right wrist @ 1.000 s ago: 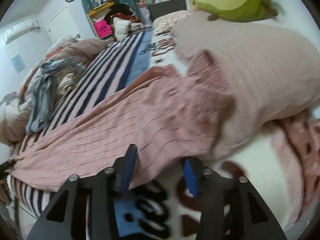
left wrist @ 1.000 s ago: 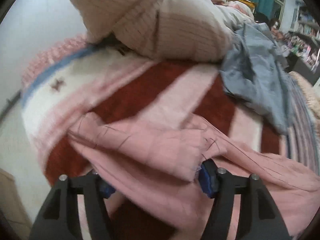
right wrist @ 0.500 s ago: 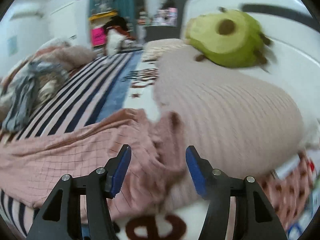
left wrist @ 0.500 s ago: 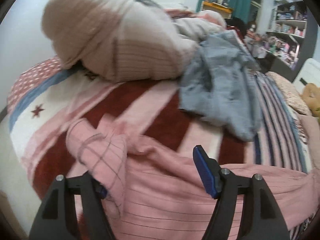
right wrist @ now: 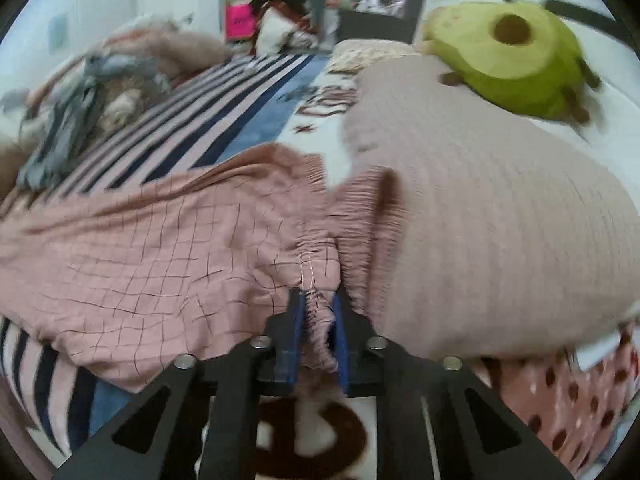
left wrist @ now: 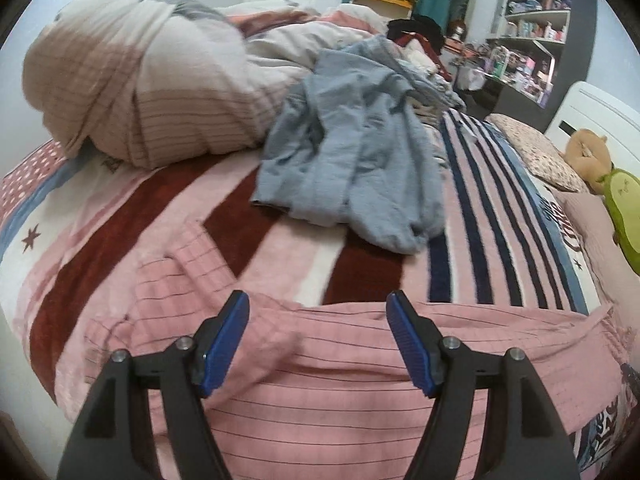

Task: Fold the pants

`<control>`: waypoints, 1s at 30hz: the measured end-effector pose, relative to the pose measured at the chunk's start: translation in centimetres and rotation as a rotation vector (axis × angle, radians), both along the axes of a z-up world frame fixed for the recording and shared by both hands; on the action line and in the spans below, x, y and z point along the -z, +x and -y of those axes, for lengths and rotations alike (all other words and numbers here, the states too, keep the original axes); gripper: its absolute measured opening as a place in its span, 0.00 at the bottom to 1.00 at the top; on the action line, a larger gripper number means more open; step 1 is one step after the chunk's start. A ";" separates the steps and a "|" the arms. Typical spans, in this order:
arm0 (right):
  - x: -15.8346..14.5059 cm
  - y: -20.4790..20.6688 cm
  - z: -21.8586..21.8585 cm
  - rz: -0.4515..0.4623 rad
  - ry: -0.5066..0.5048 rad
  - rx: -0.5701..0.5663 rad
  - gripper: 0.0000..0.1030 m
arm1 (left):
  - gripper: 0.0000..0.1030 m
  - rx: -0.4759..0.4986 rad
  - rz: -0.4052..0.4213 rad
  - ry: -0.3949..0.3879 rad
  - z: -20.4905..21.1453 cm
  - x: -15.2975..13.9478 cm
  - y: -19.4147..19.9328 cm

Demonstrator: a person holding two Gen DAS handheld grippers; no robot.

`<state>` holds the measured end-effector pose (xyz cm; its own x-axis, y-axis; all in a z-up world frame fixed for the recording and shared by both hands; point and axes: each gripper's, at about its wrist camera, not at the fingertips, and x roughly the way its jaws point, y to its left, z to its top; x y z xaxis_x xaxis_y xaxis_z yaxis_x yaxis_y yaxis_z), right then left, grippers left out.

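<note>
While pinching waistband [right wrist: 320, 280], right tool [right wrist: 316, 320].

My left gripper [left wrist: 318, 320] tilts downward, jaws spread wide, blue pads [left wrist: 224, 344] clear of the cloth below them, nothing between them. My right gripper [right wrist: 316, 308] also angles down, jaws drawn nearly together, blue pads [right wrist: 298, 320] pinching a bunched fold of the pink pants' [right wrist: 160, 248] elastic waistband.
</note>
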<state>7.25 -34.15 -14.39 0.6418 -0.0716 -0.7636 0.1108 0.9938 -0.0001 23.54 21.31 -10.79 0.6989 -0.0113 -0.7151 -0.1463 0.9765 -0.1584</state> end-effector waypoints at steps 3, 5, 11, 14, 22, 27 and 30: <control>-0.6 -1.5 1.4 0.036 0.059 0.030 0.02 | 0.66 0.013 -0.001 -0.004 1.5 0.0 0.1; -0.8 -2.3 1.4 0.048 0.041 0.039 0.02 | 0.66 0.026 -0.007 -0.012 2.6 0.1 0.3; -1.1 -4.5 2.4 0.073 0.131 0.005 0.04 | 0.66 0.042 -0.026 -0.032 5.1 0.9 0.9; -2.1 -4.4 2.2 0.104 0.149 -0.028 0.05 | 0.66 0.053 -0.026 -0.018 6.3 1.3 1.3; -3.8 -0.8 0.2 0.154 0.067 -0.084 0.38 | 0.72 0.083 0.007 0.003 8.2 1.1 2.4; -1.0 1.6 -0.5 0.074 0.009 -0.111 0.35 | 0.72 0.085 -0.013 0.064 8.2 2.2 3.3; 0.8 1.6 -0.6 0.015 0.034 -0.119 0.06 | 0.72 0.098 -0.027 0.058 8.2 3.1 3.6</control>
<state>8.88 -33.60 -15.20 0.6555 0.0311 -0.7545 -0.0081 0.9994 0.0342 27.15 13.11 -13.86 0.6771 -0.0368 -0.7349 -0.0529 0.9937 -0.0985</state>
